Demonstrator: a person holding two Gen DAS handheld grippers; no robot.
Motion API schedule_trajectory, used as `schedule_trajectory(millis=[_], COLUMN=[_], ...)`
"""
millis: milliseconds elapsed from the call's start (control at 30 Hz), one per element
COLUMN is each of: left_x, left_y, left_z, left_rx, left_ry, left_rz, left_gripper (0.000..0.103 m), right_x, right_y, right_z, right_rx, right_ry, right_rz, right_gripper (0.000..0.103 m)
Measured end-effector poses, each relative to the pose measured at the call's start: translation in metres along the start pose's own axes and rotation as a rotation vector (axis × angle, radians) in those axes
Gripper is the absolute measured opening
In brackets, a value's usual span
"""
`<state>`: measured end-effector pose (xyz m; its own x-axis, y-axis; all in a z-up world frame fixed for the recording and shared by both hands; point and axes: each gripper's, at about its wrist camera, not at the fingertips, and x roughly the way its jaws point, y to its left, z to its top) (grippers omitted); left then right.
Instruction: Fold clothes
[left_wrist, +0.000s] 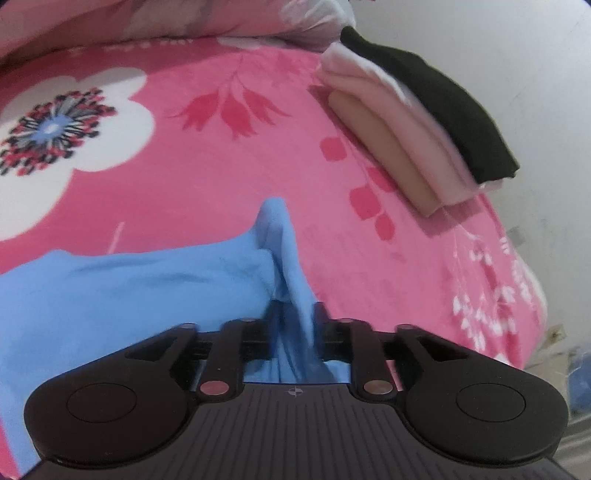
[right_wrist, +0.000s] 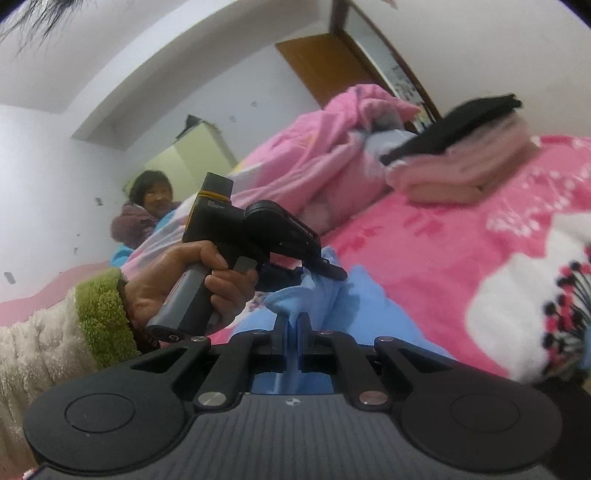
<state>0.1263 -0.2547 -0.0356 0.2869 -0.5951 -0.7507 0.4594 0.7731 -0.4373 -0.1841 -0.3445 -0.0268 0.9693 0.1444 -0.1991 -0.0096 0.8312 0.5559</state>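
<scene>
A light blue garment (left_wrist: 122, 291) lies on the pink flowered bedspread (left_wrist: 221, 155). My left gripper (left_wrist: 295, 314) is shut on a bunched fold of it, and the cloth runs back between the fingers. In the right wrist view my right gripper (right_wrist: 293, 319) is shut on another edge of the blue garment (right_wrist: 365, 299), close beside the left gripper (right_wrist: 325, 267), which a hand holds just ahead of it.
A stack of folded clothes, pink and beige with a black piece on top (left_wrist: 417, 110), sits near the bed's far right edge (right_wrist: 461, 155). A rumpled pink quilt (right_wrist: 325, 147) lies at the bed's head. A person (right_wrist: 147, 206) sits behind it by the white wall.
</scene>
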Motion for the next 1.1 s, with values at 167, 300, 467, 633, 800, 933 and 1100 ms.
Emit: schedule_trajectory(millis=[167,300,467,633,800,933,1100], left_x=[-0.019,-0.061,-0.175,-0.277,-0.286,-0.245,-0.192], left_y=[0.017,0.028,0.043,0.050,0.051,0.041,0.008], left_z=[0.002,-0.007,-0.033,-0.070,-0.136,-0.201,-0.259], left_rx=[-0.116,-0.170,-0.062,0.118,0.280,0.411,0.681], left_ry=[-0.048,-0.054,-0.165,-0.269,-0.195,-0.206,-0.243], left_rz=[-0.107,-0.136,-0.105,0.123,0.213,0.241,0.247], left_gripper=[0.063,0.065,0.065,0.066,0.067,0.065,0.060], right_x=[-0.002,-0.001,0.006,0.011,0.024,0.031,0.033], right_y=[-0.019,-0.034,-0.059,-0.062,-0.061,-0.064,-0.057], right_z=[-0.004,-0.002,0.005,0.013,0.019,0.020,0.024], right_rx=[0.067,0.149,0.305,0.311,0.286,0.302,0.267], right_ry=[0.023,0.045,0.125,0.203,0.271,0.305,0.324], right_rz=[-0.036,-0.042,0.024,0.055,0.002,-0.037,-0.085], right_gripper=[0.004,0.004,0.010,0.029,0.032,0.031,0.023])
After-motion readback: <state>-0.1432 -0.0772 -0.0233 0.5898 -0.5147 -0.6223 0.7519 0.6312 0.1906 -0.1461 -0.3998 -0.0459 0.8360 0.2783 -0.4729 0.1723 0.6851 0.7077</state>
